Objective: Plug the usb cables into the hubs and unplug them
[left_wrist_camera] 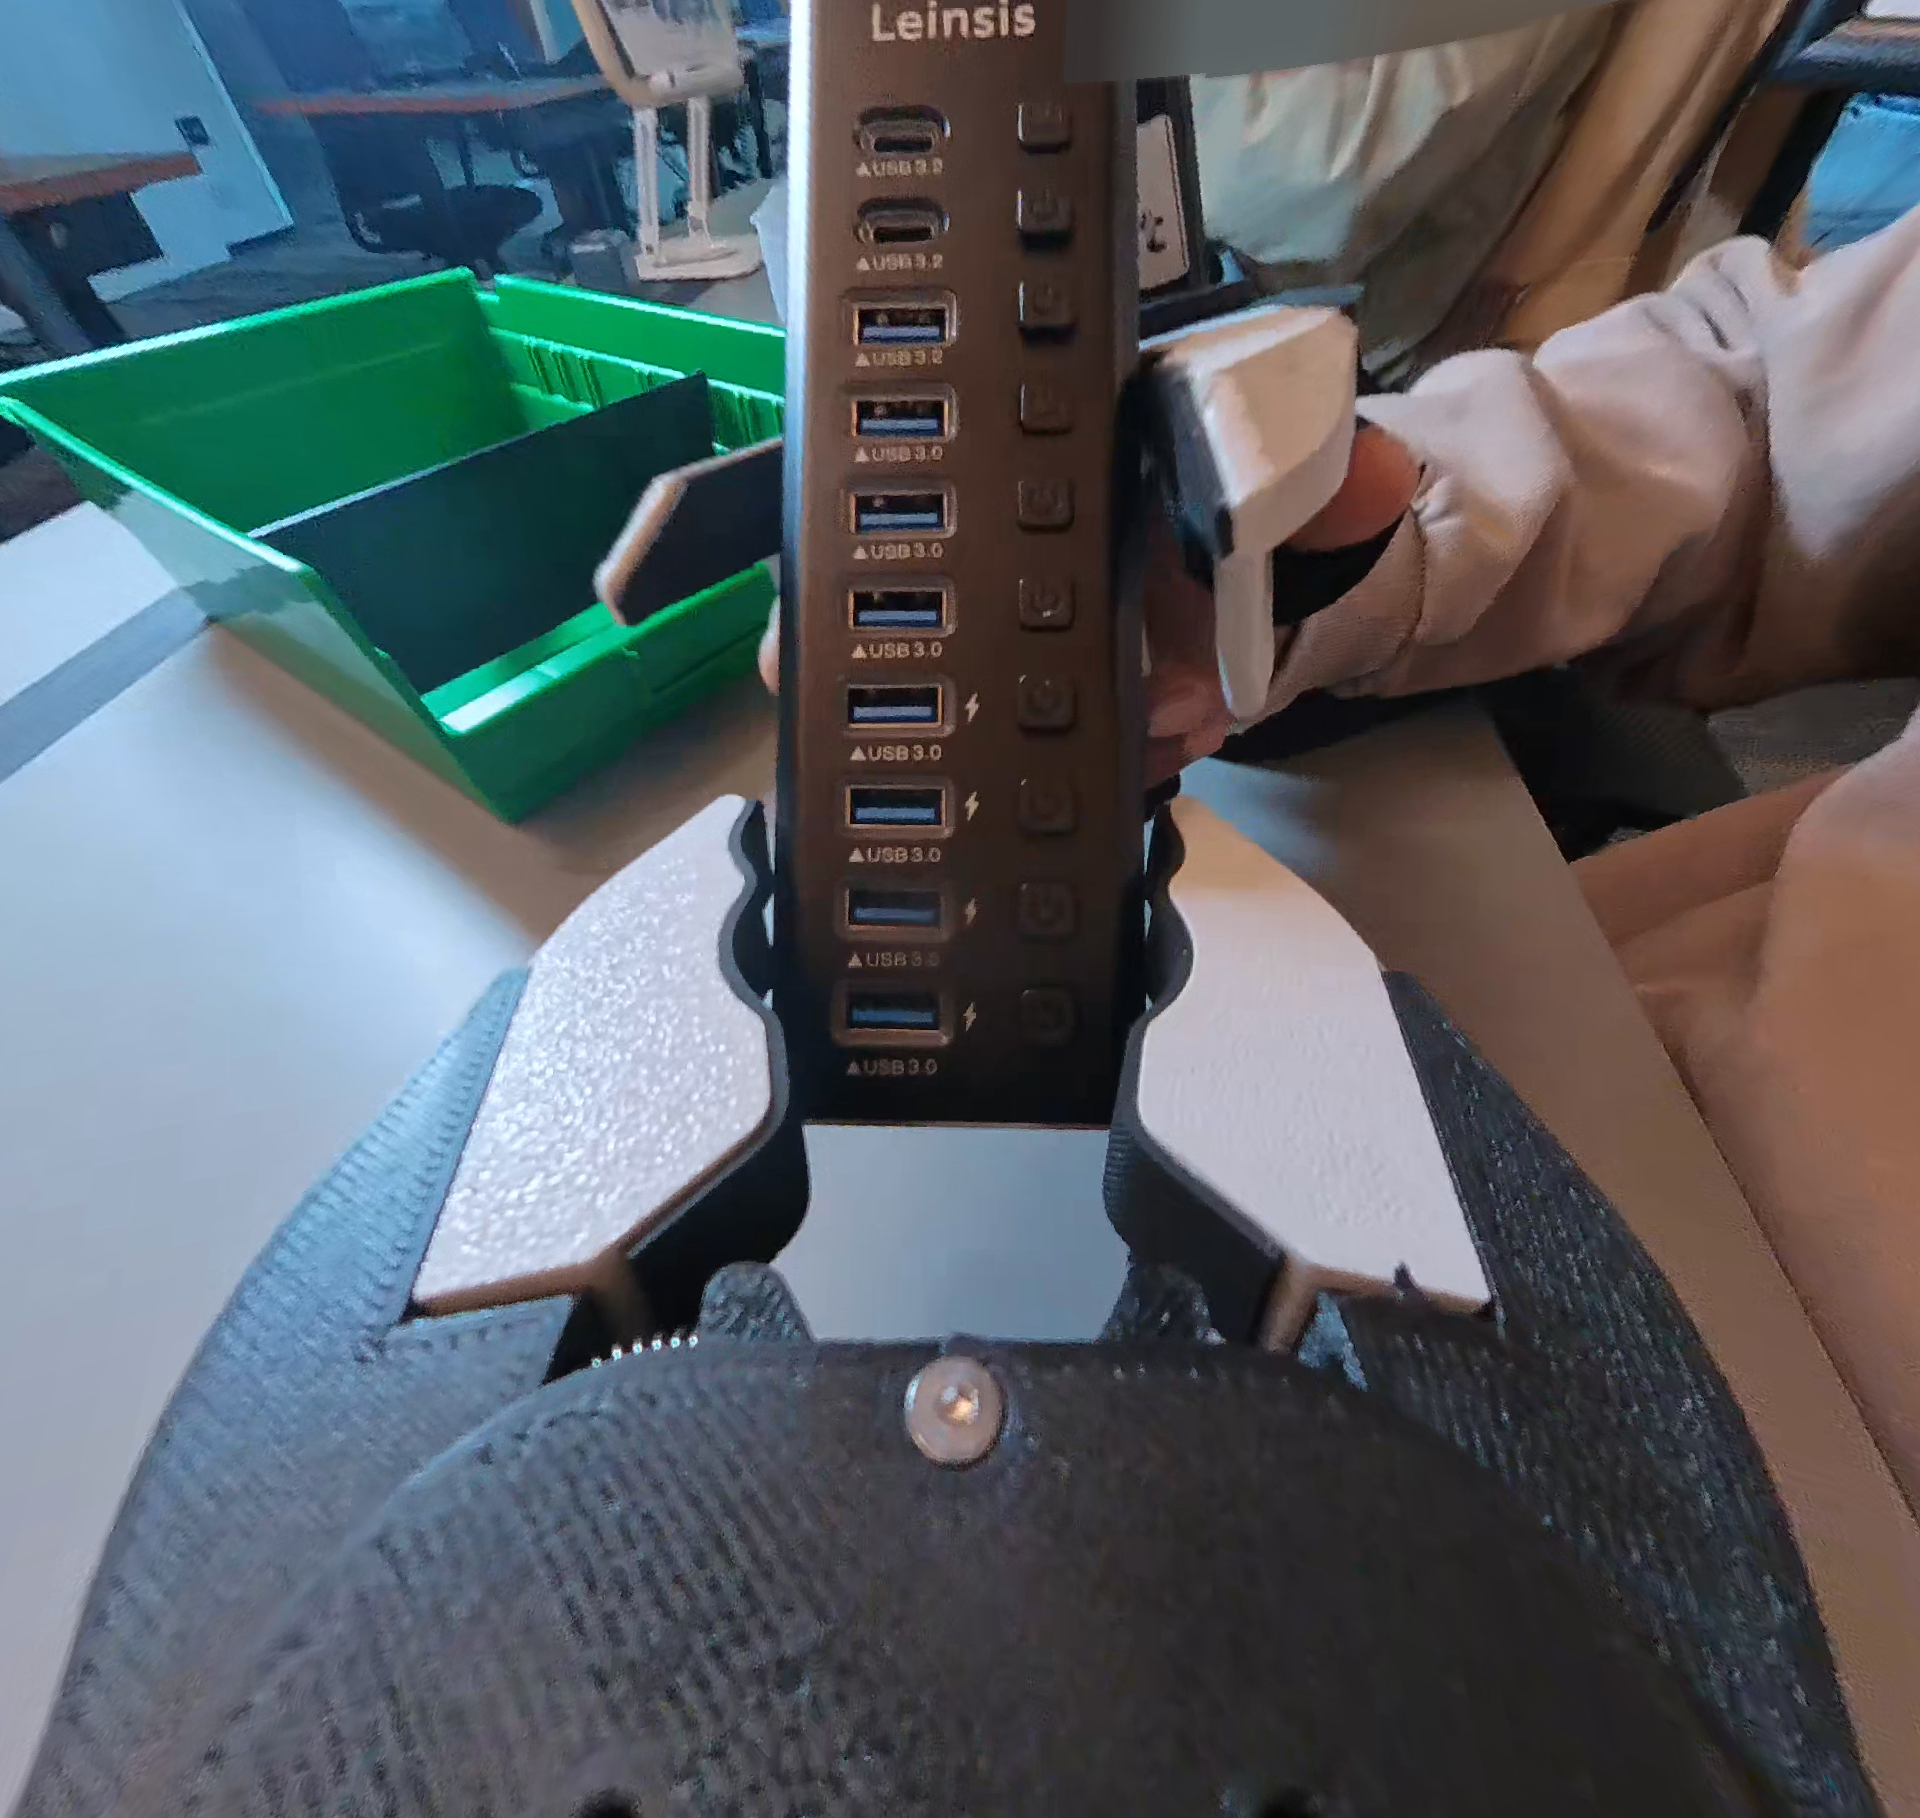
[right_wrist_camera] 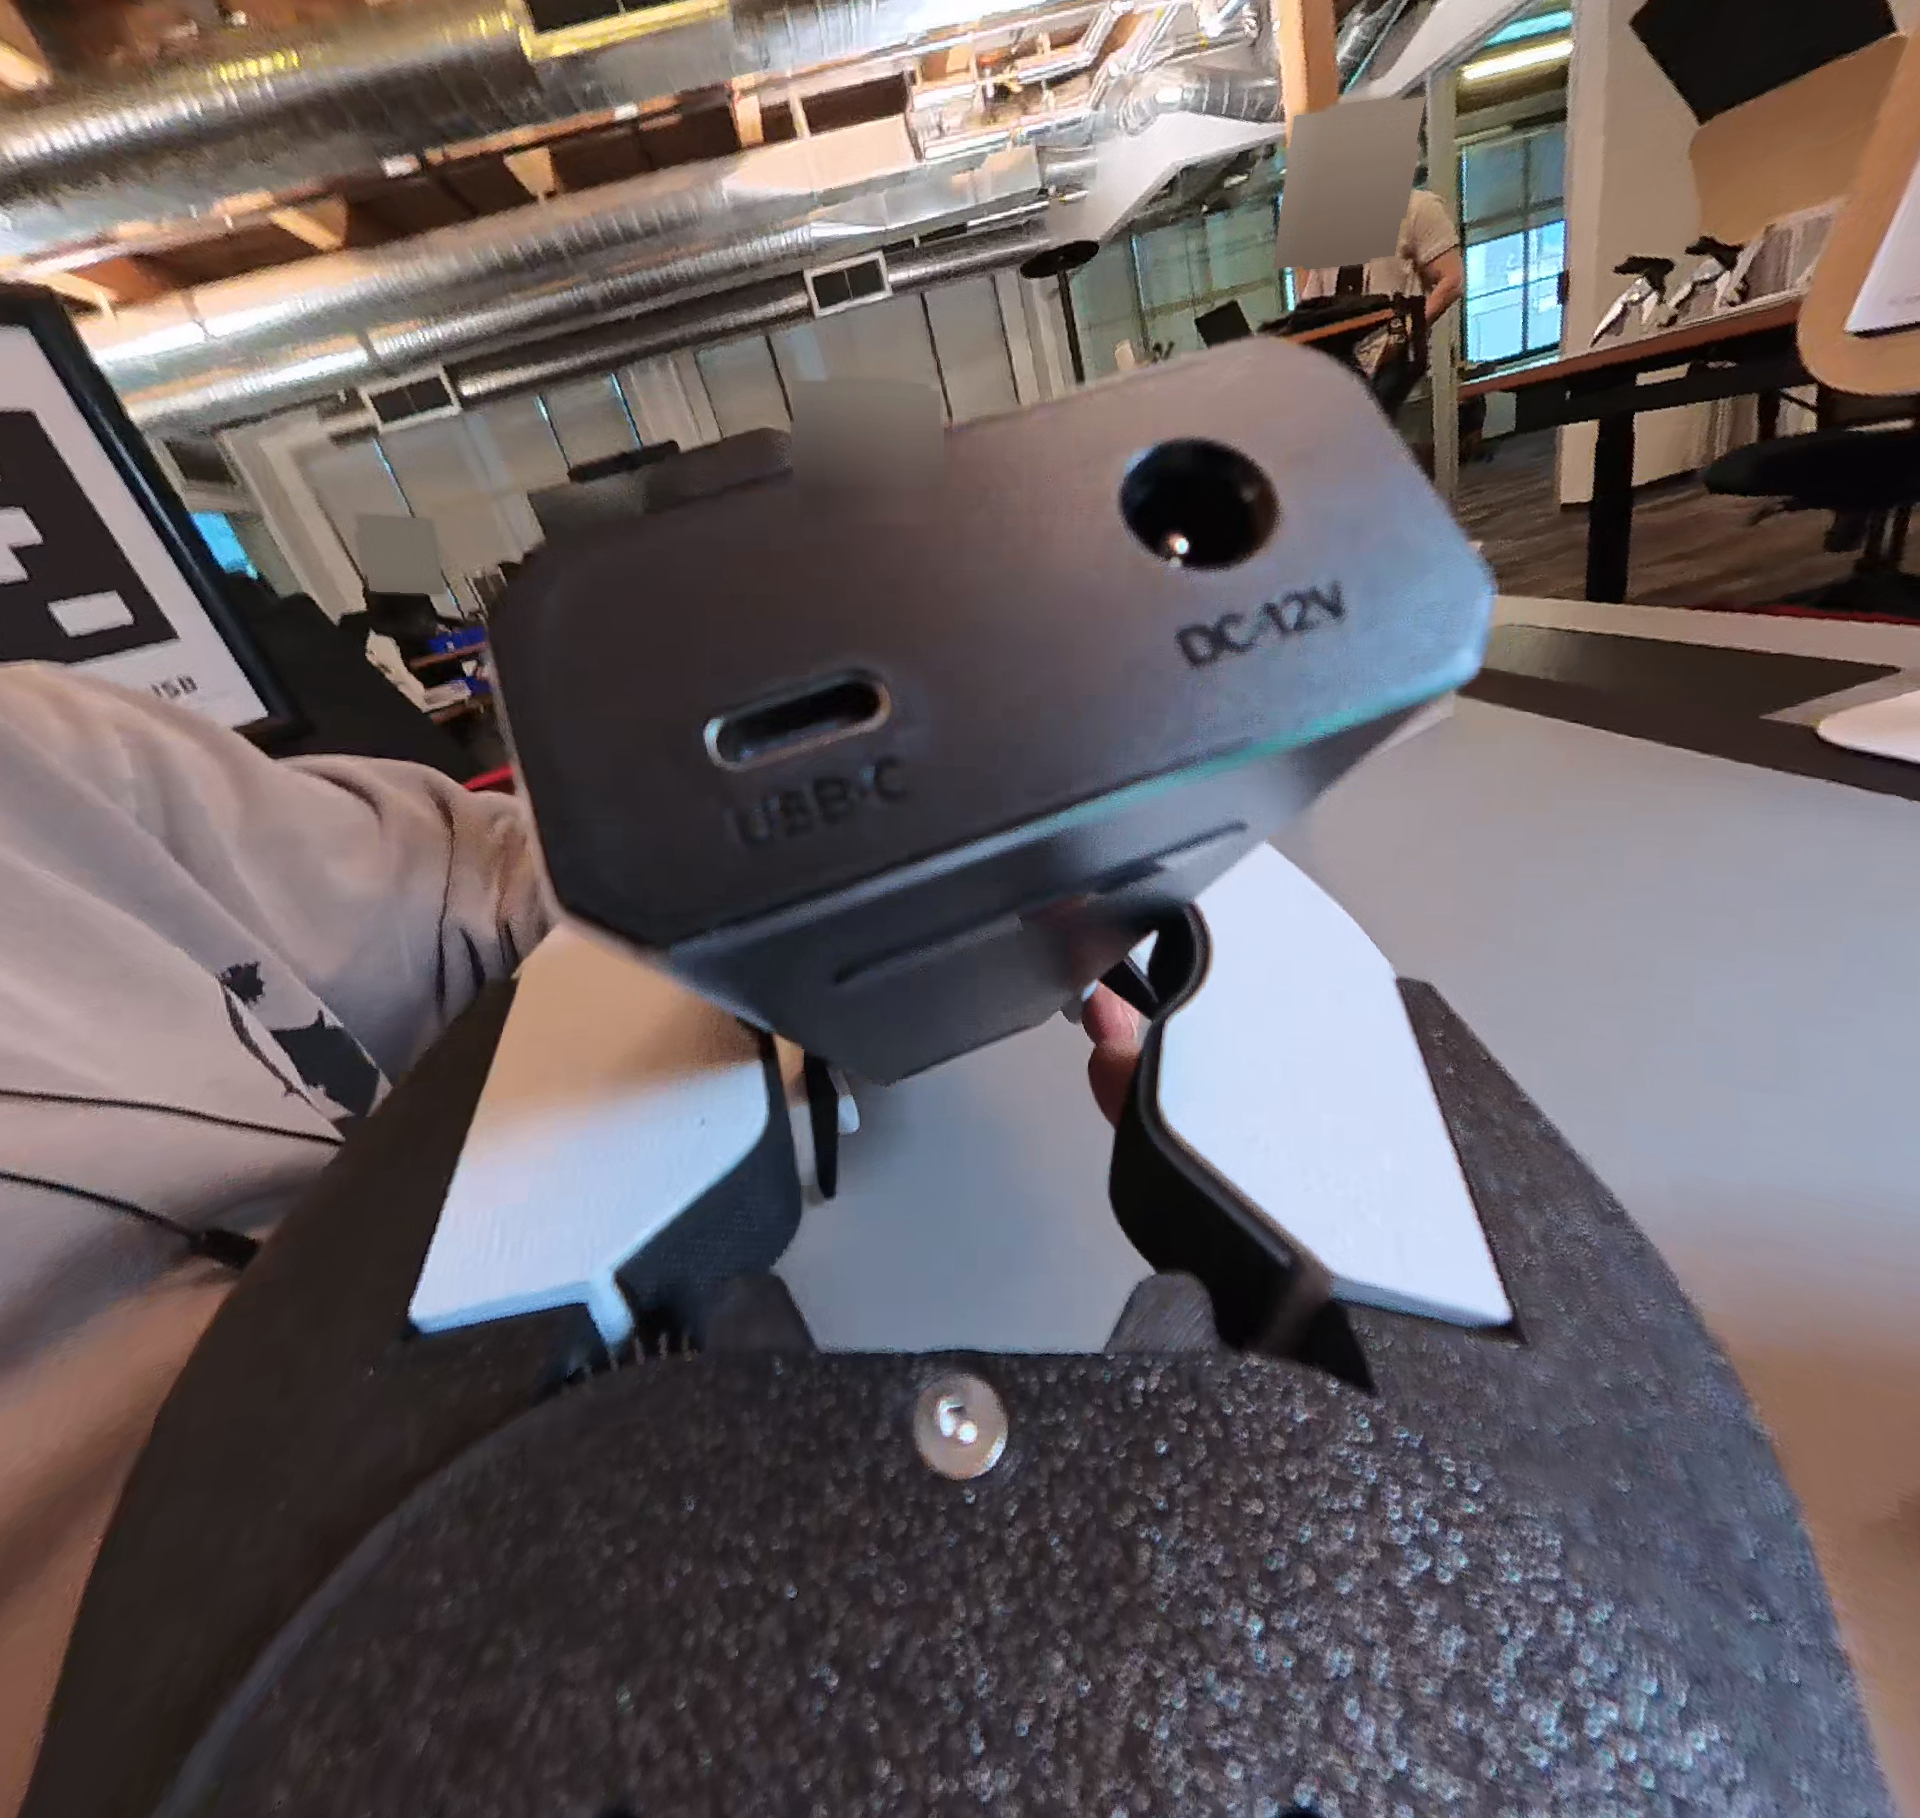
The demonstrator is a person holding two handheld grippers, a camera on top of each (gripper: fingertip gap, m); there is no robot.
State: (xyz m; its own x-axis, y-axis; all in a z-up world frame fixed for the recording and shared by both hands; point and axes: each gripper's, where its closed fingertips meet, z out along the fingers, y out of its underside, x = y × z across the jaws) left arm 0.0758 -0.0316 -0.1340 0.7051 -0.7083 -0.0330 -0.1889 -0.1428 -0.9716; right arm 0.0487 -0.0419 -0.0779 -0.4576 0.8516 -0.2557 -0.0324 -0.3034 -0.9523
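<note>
Left gripper (left_wrist_camera: pixel 956 947) clamping lower end of hub (left_wrist_camera: pixel 951 563), holding it upright above tabletop (left_wrist_camera: pixel 208 937). Right gripper (left_wrist_camera: pixel 935 511) squeezing hub's sides farther up (its own view showing hub end face close, blurred). Green bin (left_wrist_camera: pixel 312 438) sitting beyond on tabletop, dark divider (left_wrist_camera: pixel 499 542) standing inside; compartments showing nothing else.

hub (left_wrist_camera: pixel 951 563) upright between left gripper (left_wrist_camera: pixel 956 947) fingers, bin (left_wrist_camera: pixel 343 521) on table (left_wrist_camera: pixel 208 937) behind-left
</note>
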